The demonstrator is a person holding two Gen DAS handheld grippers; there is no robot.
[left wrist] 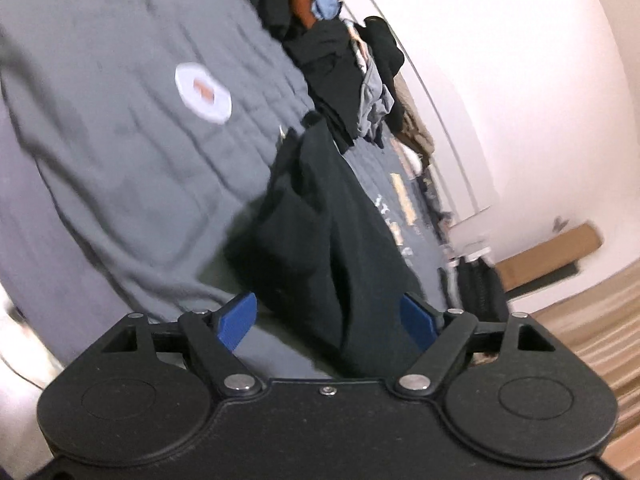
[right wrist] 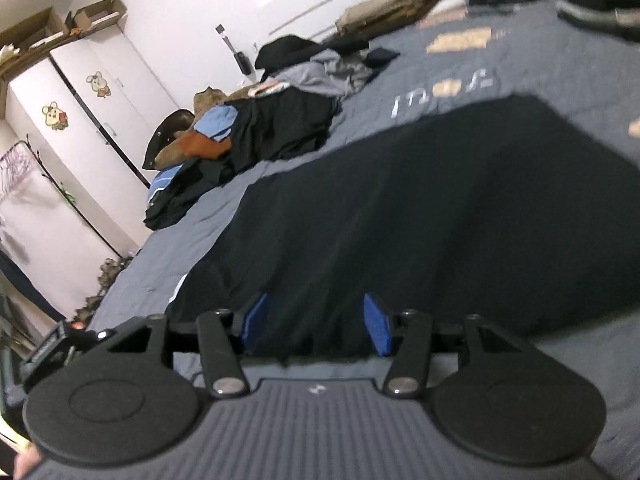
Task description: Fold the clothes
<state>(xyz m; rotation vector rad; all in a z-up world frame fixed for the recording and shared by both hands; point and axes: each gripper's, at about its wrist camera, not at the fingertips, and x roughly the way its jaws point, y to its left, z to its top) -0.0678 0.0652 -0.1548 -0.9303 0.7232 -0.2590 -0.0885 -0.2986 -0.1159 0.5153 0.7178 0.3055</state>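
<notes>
1. Bedspread (right wrist: pixel 208 232), grey and quilted with pale printed letters, covers the bed and serves as the landmark; in the left wrist view it (left wrist: pixel 120 140) carries a white round patch (left wrist: pixel 203 93).
2. White wardrobe (right wrist: pixel 80 120) stands beyond the bedspread's far edge, with two cartoon stickers on its doors and cardboard boxes (right wrist: pixel 52 28) on top.
3. Black garment (right wrist: pixel 420 216), the piece being folded, lies spread across the middle of the bedspread; in the left wrist view its cloth (left wrist: pixel 320 232) rises in a bunched, hanging fold above the bedspread.
4. Heap of unfolded clothes (right wrist: pixel 256 124), black, grey, blue and orange, sits on the bedspread's far side near the wall; the left wrist view shows it (left wrist: pixel 344 76) too.
5. Right gripper (right wrist: pixel 316 328) has its blue pads set apart with the near hem of the black garment between them; whether they pinch it, I cannot tell.
6. Left gripper (left wrist: pixel 332 320) has its blue pads spread wide, with the garment's bunched cloth lying between them and touching neither pad.
</notes>
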